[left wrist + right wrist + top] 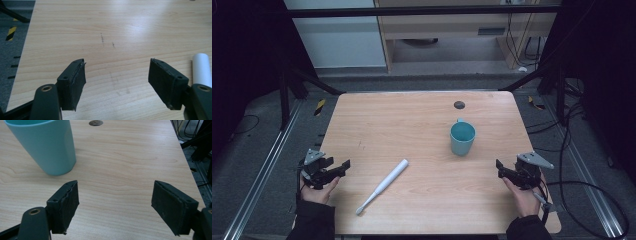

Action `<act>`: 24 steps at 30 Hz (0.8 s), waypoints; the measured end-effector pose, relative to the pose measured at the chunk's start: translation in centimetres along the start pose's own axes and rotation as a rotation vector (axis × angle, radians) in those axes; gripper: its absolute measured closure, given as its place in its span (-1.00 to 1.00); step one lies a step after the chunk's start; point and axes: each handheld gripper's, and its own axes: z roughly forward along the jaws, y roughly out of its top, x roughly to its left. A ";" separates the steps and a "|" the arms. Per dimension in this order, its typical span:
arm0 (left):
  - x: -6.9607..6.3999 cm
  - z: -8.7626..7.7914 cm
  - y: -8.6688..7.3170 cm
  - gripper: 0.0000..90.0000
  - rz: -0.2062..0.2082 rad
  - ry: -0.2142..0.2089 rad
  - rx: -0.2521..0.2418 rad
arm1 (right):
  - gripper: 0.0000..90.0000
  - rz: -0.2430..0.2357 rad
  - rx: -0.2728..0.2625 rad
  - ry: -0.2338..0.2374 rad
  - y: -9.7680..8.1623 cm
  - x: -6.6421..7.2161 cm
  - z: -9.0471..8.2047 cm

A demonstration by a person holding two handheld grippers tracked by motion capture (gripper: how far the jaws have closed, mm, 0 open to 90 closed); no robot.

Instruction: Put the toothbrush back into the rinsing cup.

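Note:
A white toothbrush [384,185] lies slanted on the wooden table [412,125], front of centre, its brush end toward the near edge. Its thick handle end [202,68] shows at the right edge of the left gripper view. A teal cup [462,138] stands upright right of centre, and again at the upper left in the right gripper view [47,145]. My left gripper [339,169] rests open at the table's near-left edge, with only bare wood between its jaws [117,83]. My right gripper [503,170] is open at the near right, below the cup, nothing between its pads [115,205].
A small dark round hole [459,105] sits in the tabletop behind the cup. Metal frame rails, cables and grey floor lie around the table. A hazard-striped marker [319,106] lies on the floor at the far left.

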 end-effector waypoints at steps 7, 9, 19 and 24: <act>-1.3 0.1 -0.1 -0.19 0.041 -0.042 0.027 | -0.51 -0.026 0.034 0.008 -0.3 0.5 0.3; -1.7 0.1 -0.2 -0.07 0.053 -0.058 0.028 | -0.50 -0.037 0.039 0.009 -0.3 0.7 0.2; -4.2 0.2 -0.1 0.29 0.101 -0.121 0.067 | -0.43 -0.064 0.055 0.022 -0.4 1.0 0.4; -5.1 0.6 -0.5 0.59 0.122 -0.143 0.107 | -0.40 -0.077 0.063 0.033 -0.4 1.3 0.4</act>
